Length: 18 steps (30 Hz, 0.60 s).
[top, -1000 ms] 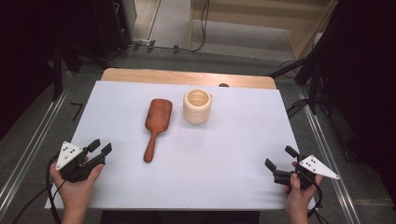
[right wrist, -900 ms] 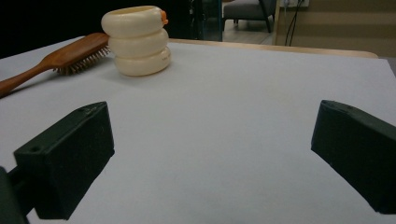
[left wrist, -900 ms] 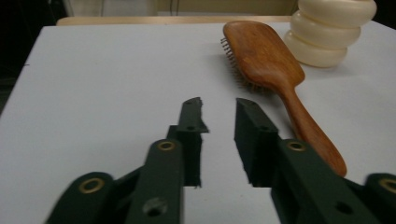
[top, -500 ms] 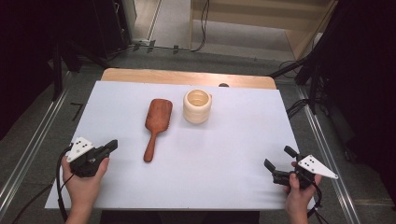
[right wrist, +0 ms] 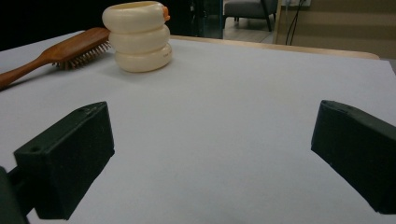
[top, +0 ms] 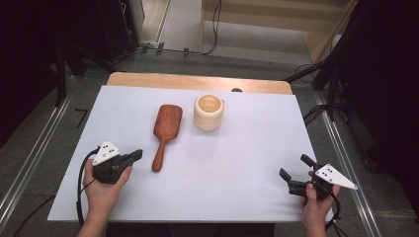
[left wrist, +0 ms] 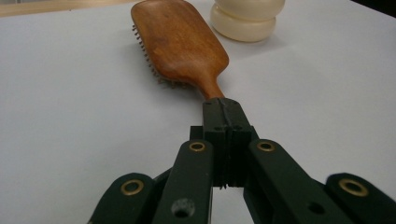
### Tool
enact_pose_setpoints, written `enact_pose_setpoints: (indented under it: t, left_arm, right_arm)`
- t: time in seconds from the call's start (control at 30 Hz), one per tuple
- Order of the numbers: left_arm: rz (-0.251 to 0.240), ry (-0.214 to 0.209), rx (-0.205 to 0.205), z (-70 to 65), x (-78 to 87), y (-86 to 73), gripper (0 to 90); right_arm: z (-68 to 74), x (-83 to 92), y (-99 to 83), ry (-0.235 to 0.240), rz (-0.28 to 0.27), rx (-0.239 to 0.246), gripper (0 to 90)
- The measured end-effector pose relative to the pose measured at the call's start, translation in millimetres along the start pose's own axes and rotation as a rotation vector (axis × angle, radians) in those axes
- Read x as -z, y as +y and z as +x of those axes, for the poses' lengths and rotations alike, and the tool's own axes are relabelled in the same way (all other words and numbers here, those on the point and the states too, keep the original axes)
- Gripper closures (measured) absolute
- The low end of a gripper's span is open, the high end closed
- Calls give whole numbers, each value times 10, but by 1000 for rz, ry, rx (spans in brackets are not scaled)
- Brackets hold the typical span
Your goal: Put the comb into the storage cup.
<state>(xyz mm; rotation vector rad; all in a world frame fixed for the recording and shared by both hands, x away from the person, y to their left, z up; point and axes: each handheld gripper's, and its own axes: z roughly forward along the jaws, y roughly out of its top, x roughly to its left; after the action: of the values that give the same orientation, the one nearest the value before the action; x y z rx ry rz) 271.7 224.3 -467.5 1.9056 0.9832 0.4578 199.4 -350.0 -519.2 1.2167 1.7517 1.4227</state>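
Wooden hairbrush (top: 165, 127) lies mid-table, white tabletop (top: 247, 163) open around.

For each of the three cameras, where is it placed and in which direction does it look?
High view: above the person's side, looking forward and down on the white table; both hands show, with left gripper and right gripper.
Left gripper view: on the left gripper, looking along its shut jaws toward the hairbrush.
Right gripper view: on the right gripper, looking low across the table between its open jaws toward the cream holder.
All views share hairbrush and holder.
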Motion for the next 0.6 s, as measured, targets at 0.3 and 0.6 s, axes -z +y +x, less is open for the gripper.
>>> enact_pose_setpoints:
  t: [0.3, 0.6]
  left_arm:
    - [49, -51, -37, -172, -157, 118, 900]
    - [110, -106, -48, -307, -342, 156, 900]
  right_arm:
    - [-1, 0, 1, 2, 0, -5, 0]
    - [-4, 0, 1, 3, -2, -5, 0]
